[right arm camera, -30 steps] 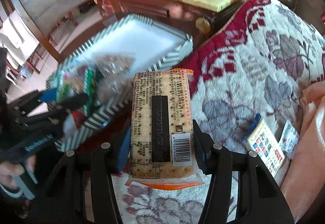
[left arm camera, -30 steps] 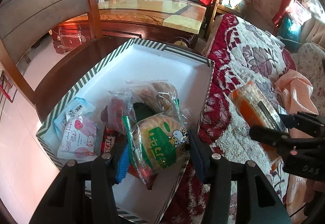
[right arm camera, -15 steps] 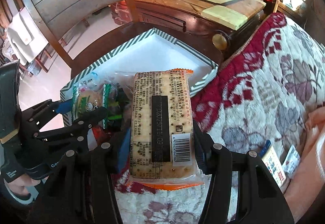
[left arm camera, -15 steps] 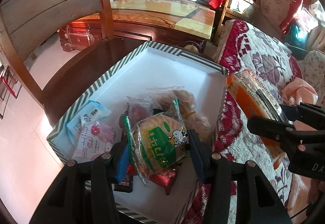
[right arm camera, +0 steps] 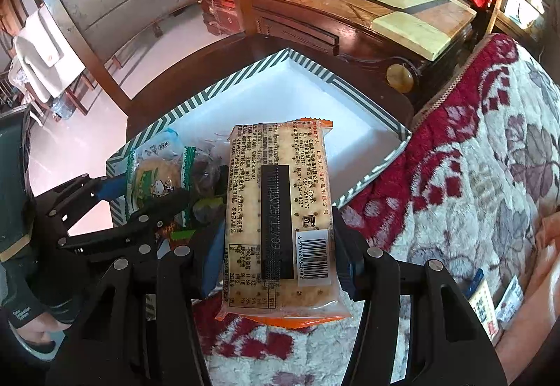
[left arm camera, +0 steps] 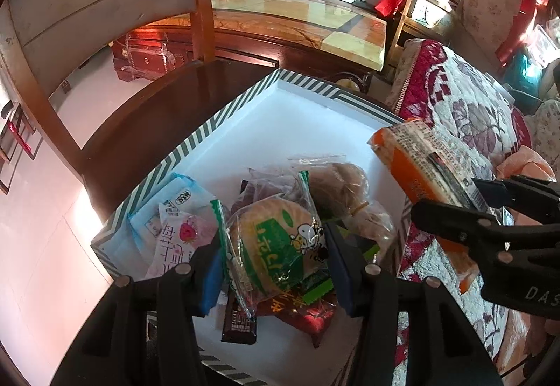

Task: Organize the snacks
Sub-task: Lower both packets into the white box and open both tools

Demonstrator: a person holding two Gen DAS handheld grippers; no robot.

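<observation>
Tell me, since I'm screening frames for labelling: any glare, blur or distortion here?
Left wrist view: fisheye bends the chair back, and sun glares off the floor. Right wrist view: cracker packet print is sharp; the frame edges are dark and warped.

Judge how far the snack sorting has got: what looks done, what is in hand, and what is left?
Done: several packets already lie piled in the striped box. In hand: the left gripper is shut on a green-labelled bun packet over the pile, and the right gripper is shut on an orange cracker pack near the box's edge. Left: releasing both, plus two small packets on the floral blanket.
</observation>
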